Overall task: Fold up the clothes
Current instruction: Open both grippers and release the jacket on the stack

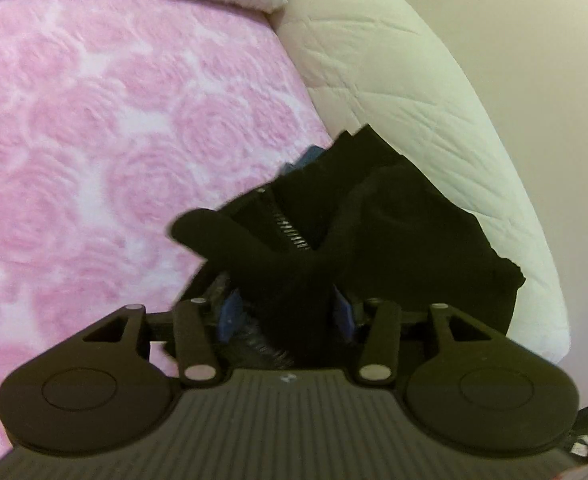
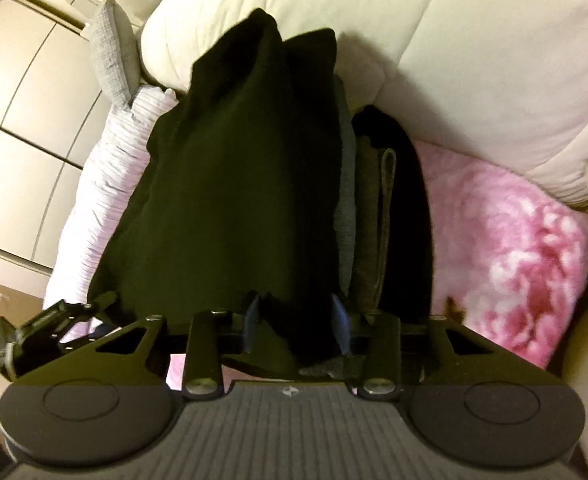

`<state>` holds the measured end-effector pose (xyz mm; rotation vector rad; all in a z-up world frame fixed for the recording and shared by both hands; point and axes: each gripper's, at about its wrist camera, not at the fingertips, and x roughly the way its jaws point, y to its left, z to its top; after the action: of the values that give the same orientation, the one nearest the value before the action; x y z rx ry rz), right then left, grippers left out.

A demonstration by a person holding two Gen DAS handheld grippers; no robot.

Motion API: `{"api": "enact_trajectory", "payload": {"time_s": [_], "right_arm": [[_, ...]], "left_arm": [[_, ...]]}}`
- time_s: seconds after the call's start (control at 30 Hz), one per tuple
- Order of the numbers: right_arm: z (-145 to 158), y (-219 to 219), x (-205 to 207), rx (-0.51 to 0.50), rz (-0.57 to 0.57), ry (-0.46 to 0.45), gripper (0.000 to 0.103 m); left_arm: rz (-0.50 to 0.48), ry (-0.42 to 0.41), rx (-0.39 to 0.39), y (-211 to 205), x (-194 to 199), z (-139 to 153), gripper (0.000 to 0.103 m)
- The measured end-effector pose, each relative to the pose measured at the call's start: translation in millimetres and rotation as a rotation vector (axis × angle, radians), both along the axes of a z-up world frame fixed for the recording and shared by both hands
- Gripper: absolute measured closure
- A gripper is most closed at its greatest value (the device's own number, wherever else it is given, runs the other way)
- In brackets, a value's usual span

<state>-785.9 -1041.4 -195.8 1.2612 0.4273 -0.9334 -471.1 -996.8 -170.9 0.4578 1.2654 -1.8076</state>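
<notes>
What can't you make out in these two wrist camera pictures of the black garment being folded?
- Left gripper fingers: in the left wrist view, black garment bunched between them covers the tips.
- Right gripper fingers: in the right wrist view, draped fabric hides the tips.
- Garment type: unclear; only a zipper shows amid dark folds.
- Folded grey pieces: partly behind the garment, right wrist view.
- Pink blanket: blurred, cut off at the edges.

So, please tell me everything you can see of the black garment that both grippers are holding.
The black garment looks like soft, thick, matte fabric. The left view shows a metal zipper on it. It is bunched and partly folded, above a pink rose-patterned blanket, beside cream cushions. The left gripper and right gripper each pinch its near edge.
</notes>
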Motion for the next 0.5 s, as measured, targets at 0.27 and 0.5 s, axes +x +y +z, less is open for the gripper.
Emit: {"api": "enact_trajectory", "payload": {"time_s": [0.27, 0.5], "right_arm": [[51.4, 76.2, 20.3, -0.077, -0.047, 0.078, 0.024], [102.9, 174.3, 72.6, -0.193, -0.076, 0.277, 0.014]], "left_arm": [[-0.159, -0.181, -0.169, 68.7, 27.3, 53.1, 0.039], [-0.352, -0.303, -0.345, 147.2, 57.5, 92.9, 0.001]]}}
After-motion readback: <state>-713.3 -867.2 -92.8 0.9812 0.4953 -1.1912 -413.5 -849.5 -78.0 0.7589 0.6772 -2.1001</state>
